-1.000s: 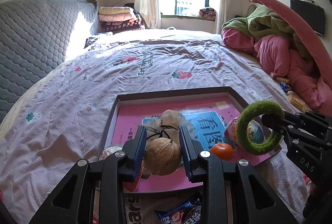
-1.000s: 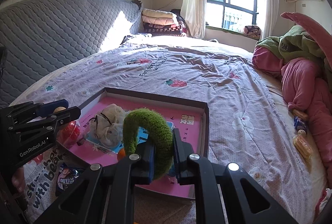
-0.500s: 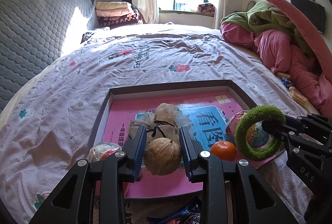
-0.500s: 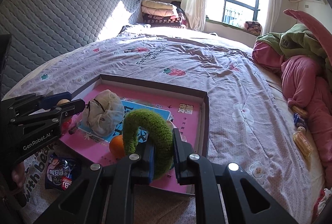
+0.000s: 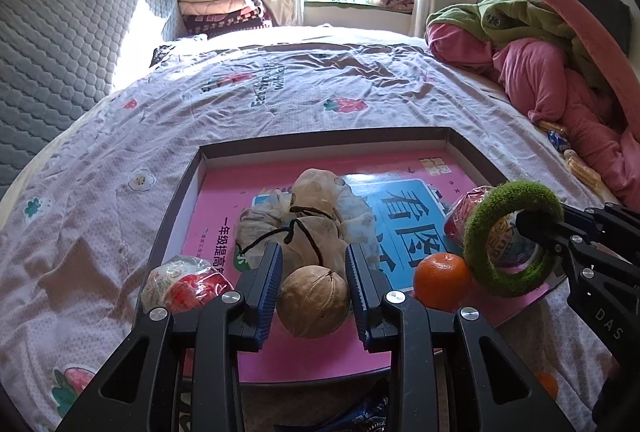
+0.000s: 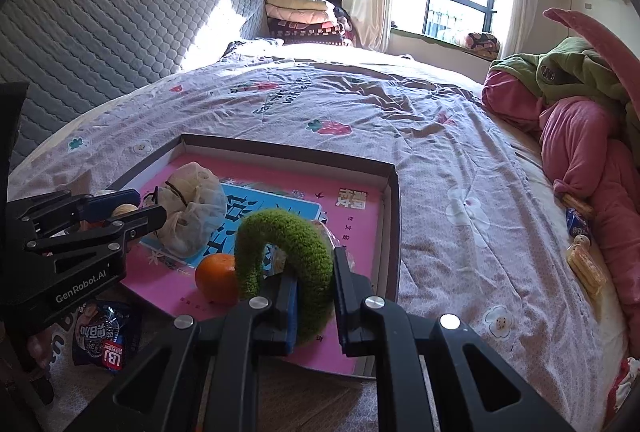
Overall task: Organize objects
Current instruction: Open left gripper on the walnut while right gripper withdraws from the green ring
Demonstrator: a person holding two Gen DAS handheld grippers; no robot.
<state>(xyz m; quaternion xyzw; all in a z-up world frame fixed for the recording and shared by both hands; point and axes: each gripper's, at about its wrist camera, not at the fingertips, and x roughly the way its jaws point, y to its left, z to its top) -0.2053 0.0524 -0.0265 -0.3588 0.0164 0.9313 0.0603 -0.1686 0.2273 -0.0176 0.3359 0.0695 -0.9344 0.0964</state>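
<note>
My left gripper is shut on a brown walnut and holds it over the near part of a shallow pink-bottomed box on the bed. My right gripper is shut on a fuzzy green ring, held over the box's near right part; the ring also shows in the left wrist view. In the box lie a beige cloth pouch, an orange and a red wrapped item. A packet behind the ring is mostly hidden.
The box lies on a lilac bedspread. A snack packet lies in front of the box. Pink and green bedding is piled at the right, with small snacks beside it. A grey quilted headboard is at the left.
Both grippers have moved forward over the box with their objects still held. The box and its contents look nearer and lower in both views.
</note>
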